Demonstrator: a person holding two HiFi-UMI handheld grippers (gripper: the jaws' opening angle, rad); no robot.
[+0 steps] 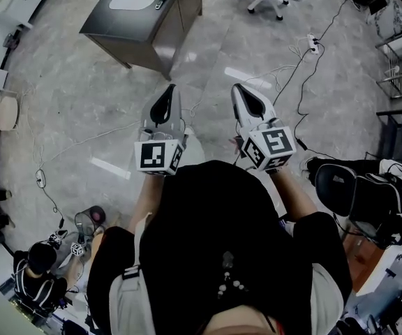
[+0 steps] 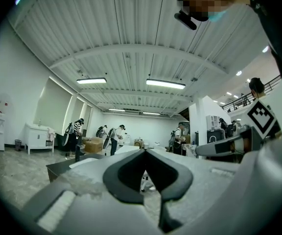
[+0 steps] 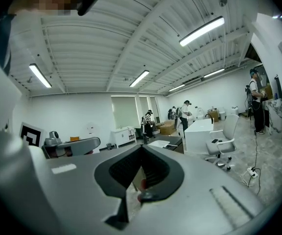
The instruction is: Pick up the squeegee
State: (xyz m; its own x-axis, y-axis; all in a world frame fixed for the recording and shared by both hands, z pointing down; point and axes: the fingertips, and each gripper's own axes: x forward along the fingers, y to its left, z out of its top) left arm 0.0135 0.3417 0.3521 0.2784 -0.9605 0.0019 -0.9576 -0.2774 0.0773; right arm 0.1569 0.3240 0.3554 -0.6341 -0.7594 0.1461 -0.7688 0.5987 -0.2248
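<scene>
1. The left gripper (image 1: 170, 88) was out in front of the person, pointing level, with its jaws closed tip to tip and nothing between them.
2. The right gripper (image 1: 236, 88) was near it on the other side, also pinched closed and empty.
3. Both aimed across the grey floor (image 1: 68, 110) toward a dark desk (image 1: 152, 30), well apart from the tips.
4. The squeegee could not be picked out in any view. A thin dark item (image 1: 160, 3) lay on the desk, too small to identify.

Left gripper (image 1: 168, 89) and right gripper (image 1: 237, 89) face a dark desk (image 1: 117, 25).
</scene>
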